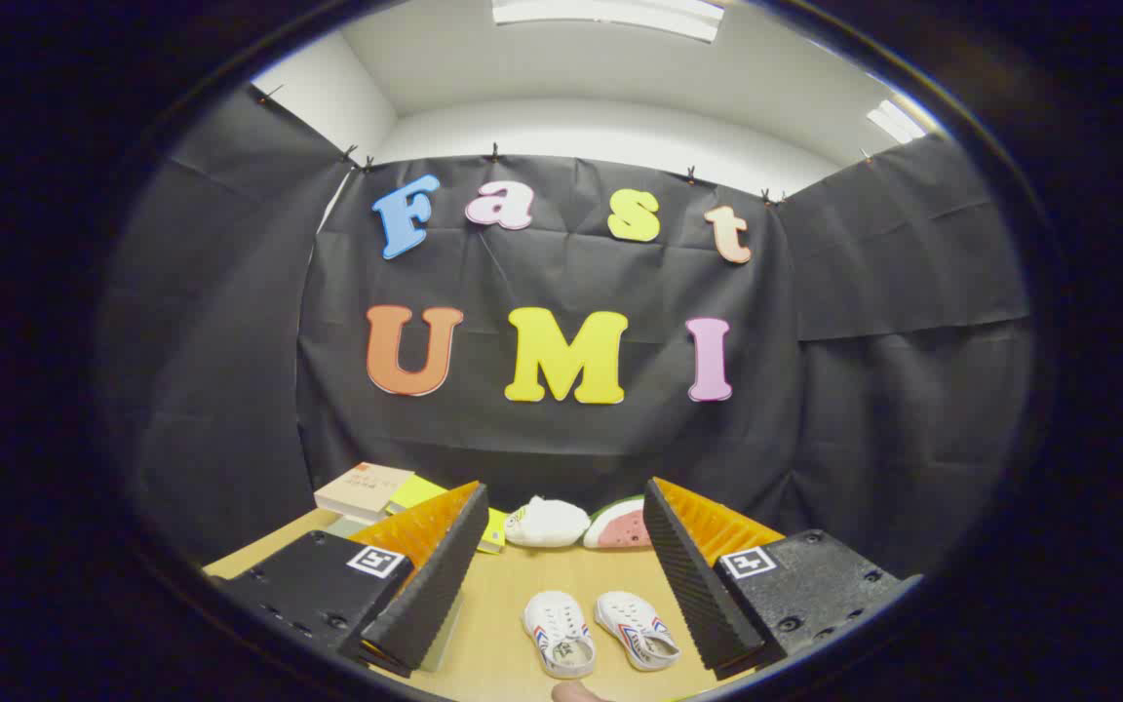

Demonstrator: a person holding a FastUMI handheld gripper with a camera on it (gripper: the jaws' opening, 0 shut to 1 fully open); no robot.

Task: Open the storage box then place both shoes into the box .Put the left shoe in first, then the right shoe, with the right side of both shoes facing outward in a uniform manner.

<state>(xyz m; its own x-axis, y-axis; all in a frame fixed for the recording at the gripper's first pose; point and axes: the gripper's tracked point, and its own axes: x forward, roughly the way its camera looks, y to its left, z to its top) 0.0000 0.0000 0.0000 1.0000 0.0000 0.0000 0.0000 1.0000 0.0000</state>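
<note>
Shoes (599, 632) lie side by side on the table (503, 595), between the level hand-held gripper's (561, 570) wide-spread fingers.

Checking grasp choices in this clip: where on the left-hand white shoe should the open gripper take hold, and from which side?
Probably across its heel end, coming down from above. The left-hand shoe lies sole-down on the table, heel toward the gripper, whose fingers are spread wide with nothing between them. The other shoe sits close beside it, so pinching the open heel collar looks safer than gripping its sides.
</note>
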